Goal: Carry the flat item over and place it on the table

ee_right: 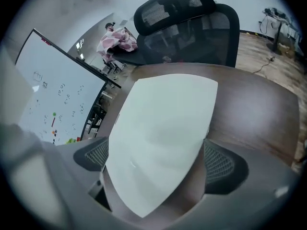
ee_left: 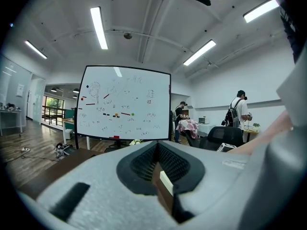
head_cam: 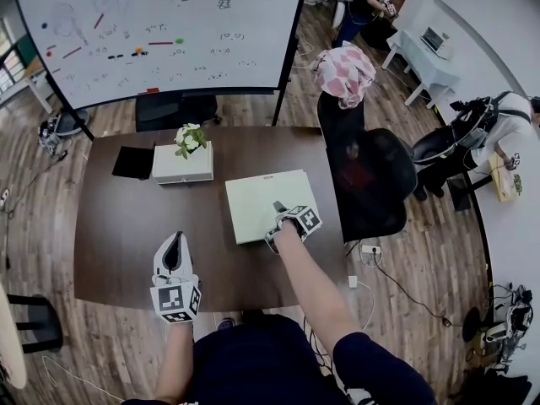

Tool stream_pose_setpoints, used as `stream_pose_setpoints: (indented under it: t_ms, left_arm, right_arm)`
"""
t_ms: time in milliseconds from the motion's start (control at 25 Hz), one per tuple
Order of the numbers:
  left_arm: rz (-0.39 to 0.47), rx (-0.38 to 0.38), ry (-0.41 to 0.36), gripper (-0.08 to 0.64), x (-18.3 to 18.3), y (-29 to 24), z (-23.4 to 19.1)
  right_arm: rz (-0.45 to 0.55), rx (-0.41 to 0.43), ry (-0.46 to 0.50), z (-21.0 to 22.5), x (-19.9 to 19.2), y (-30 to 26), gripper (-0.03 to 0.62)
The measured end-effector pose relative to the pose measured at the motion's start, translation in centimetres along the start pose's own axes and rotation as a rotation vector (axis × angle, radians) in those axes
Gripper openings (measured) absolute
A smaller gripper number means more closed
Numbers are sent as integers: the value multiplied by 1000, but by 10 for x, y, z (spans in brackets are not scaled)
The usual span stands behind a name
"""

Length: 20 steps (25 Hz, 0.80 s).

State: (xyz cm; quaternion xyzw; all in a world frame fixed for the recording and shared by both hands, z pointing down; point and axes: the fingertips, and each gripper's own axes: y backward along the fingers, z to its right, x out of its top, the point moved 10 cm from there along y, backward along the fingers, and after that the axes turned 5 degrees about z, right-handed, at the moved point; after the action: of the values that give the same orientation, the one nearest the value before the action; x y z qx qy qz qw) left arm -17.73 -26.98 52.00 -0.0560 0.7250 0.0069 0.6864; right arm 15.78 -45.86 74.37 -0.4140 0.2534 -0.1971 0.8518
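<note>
A pale, flat rectangular item (head_cam: 257,199) lies on the dark brown table (head_cam: 118,234), right of the middle. My right gripper (head_cam: 278,213) points steeply down at the item's near edge. In the right gripper view the flat item (ee_right: 163,128) fills the space between the wide-apart jaws of the right gripper (ee_right: 160,159). Bare table shows between it and the right pad (ee_right: 224,163), so nothing is pinched. My left gripper (head_cam: 173,245) hovers level over the table's front left, away from the item. In its own view the left gripper (ee_left: 160,166) has its jaws together.
A white box (head_cam: 181,167) with a small flowering plant (head_cam: 190,137) and a black flat pad (head_cam: 133,162) sit at the table's back left. A black office chair (head_cam: 371,175) stands against the right edge. A whiteboard (head_cam: 160,32) stands behind, and people work at desks to the right.
</note>
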Motion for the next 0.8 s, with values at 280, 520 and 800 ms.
stream_pose_setpoints:
  t_ms: [280,520,800]
  left_arm:
    - [5,-9,-4,-2,2,2,2]
    - [19,-22,-11,-2,6,5,3]
    - [28,-38,-16,-2,10,10,7]
  right_arm:
    - [40,60,-210,4,-3,11,606]
    - [78,147,-337,-3,-1,36,606]
    - [132,397,-492,-20,6,78,604]
